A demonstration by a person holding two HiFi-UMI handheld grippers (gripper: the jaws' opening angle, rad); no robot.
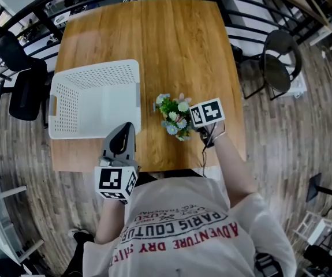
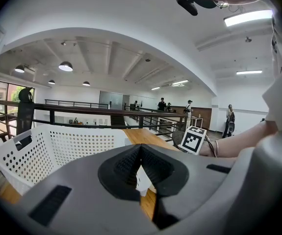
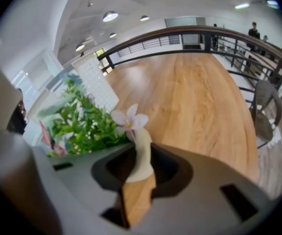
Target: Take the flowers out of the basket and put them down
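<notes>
A small bouquet of green leaves with pale flowers (image 1: 174,119) lies on the wooden table (image 1: 171,45), just right of the white perforated basket (image 1: 96,68). My right gripper (image 1: 196,126) points steeply down at the bouquet's near right side. In the right gripper view the flowers (image 3: 82,124) spread to the left, and a pale stem (image 3: 141,148) stands between the jaws of the right gripper (image 3: 141,153), which are open with gaps on both sides. My left gripper (image 1: 122,133) hovers at the basket's near right corner. It is shut and empty (image 2: 141,153), facing the basket (image 2: 57,148).
The basket looks empty inside. The table's near edge runs just under both grippers. A round dark chair (image 1: 278,62) stands off the table's right side and a black chair (image 1: 24,88) off its left. A black railing (image 1: 33,10) curves behind the table.
</notes>
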